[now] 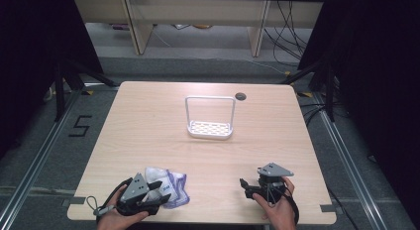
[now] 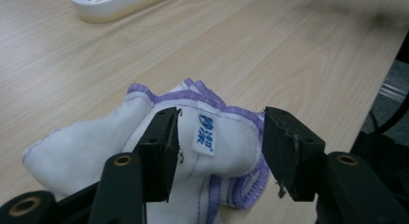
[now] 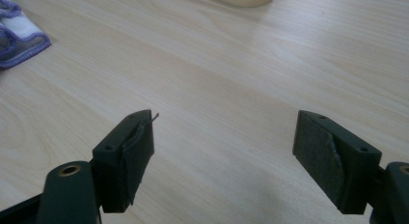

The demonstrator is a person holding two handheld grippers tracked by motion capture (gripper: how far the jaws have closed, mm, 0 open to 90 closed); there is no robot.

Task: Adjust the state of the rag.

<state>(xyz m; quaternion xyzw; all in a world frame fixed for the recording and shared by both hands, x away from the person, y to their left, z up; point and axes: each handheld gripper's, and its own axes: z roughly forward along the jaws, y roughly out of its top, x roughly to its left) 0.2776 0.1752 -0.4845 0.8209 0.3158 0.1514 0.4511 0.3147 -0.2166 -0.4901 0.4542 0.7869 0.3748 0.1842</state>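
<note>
A crumpled white cloth (image 1: 171, 188) with a purple hem lies near the table's front left edge. In the left gripper view the cloth (image 2: 212, 151) shows a small white label with blue characters. My left gripper (image 1: 157, 188) sits over it, and a raised fold with the label stands between the jaws (image 2: 219, 147). The pads do not visibly squeeze it. My right gripper (image 1: 246, 188) rests near the front right edge, its jaws wide apart (image 3: 224, 156) over bare wood. The cloth's corner (image 3: 19, 35) lies off to its left.
A white wire-framed rack (image 1: 210, 128) with a perforated tray stands at the middle of the wooden table (image 1: 148, 121); its base (image 2: 111, 4) is far ahead of the left gripper. A dark round grommet (image 1: 240, 96) sits behind it. Desk legs and cables lie beyond the table.
</note>
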